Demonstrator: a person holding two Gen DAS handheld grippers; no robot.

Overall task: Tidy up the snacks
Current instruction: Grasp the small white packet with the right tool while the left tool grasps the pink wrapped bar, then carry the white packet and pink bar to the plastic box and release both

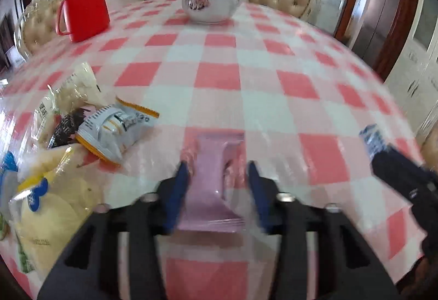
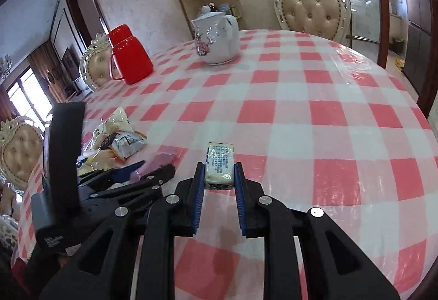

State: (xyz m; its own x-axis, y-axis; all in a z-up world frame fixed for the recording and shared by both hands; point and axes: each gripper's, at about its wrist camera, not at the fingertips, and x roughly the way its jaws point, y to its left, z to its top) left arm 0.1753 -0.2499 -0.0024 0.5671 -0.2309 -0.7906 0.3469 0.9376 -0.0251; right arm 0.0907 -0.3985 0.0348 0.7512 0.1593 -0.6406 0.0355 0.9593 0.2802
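Snacks: the pink packet (image 1: pixel 216 179) lies between the left gripper (image 1: pixel 217 166)'s parted jaws; the right gripper (image 2: pixel 219 171) clamps a white packet (image 2: pixel 220 163), likely for sorting.

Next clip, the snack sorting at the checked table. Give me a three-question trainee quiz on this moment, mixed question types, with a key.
1. True or false: the left gripper is clamped shut on the pink packet.
2. Multiple choice: what does the right gripper hold between its fingers? A) the red jug B) a small white packet with blue print C) the teapot
3. Fill in: the pile of snack bags lies to the ___ of the pink packet in the left wrist view.

Key
1. False; the fingers sit on either side with gaps.
2. B, the white packet.
3. Left.
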